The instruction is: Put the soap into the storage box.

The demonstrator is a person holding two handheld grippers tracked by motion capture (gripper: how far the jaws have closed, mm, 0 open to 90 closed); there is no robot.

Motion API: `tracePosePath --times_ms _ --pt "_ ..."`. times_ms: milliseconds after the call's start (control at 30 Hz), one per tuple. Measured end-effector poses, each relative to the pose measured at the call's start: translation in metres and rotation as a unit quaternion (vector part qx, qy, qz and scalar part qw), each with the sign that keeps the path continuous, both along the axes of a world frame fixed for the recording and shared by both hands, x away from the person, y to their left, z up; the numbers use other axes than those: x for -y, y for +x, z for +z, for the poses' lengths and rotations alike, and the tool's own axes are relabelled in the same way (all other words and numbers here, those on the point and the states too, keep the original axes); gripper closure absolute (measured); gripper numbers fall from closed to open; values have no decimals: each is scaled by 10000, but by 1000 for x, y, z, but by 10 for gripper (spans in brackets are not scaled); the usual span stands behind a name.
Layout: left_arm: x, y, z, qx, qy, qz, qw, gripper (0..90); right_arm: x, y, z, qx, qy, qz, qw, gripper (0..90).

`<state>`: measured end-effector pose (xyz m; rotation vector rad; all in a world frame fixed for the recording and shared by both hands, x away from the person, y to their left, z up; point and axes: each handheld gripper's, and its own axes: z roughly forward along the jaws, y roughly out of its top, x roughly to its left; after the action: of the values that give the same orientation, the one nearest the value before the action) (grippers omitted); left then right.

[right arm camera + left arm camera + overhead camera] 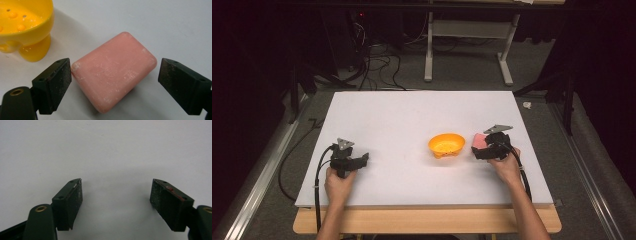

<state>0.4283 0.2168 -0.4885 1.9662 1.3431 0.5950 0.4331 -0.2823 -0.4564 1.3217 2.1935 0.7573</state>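
Work in hand: right gripper (pixel 113 77) brought around a pink soap bar (pixel 115 71), apparently to pick it up; the yellow soap dish (pixel 446 144) just beside it looks the likely destination.

Risk, skewed grip: the bar lies diagonal to the jaws. The left pad (pixel 61 83) meets it at one corner while the right pad stands well clear. Closing from here would probably push the bar round or slide it across the table (pixel 412 115) rather than clamp it.

Risk, slippage: the surface looks smooth, rounded at the edges and lightly scuffed. A hold on corners instead of flat faces may let it squirt out on lifting.

Risk, dish knock: the dish's stubby foot sits near the left pad in the right gripper view; a wide swing could tip or shove the dish.

Right gripper state: jaws spread wide, wider than the bar; nothing clamped; one pad touching or all but touching the soap's corner.

Soap position: flat on the white table, right of the dish, between the right gripper's jaws.

Left gripper (pixel 116 195): jaws apart, nothing between them, bare table below; held low near the table's left front, well apart from soap and dish.
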Motion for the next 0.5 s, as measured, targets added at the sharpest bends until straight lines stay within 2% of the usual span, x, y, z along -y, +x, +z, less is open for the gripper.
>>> tracePosePath --times_ms 500 --pt "0 0 0 0 1 0 10000 265 -6 12 2 -3 -76 68 9999 117"
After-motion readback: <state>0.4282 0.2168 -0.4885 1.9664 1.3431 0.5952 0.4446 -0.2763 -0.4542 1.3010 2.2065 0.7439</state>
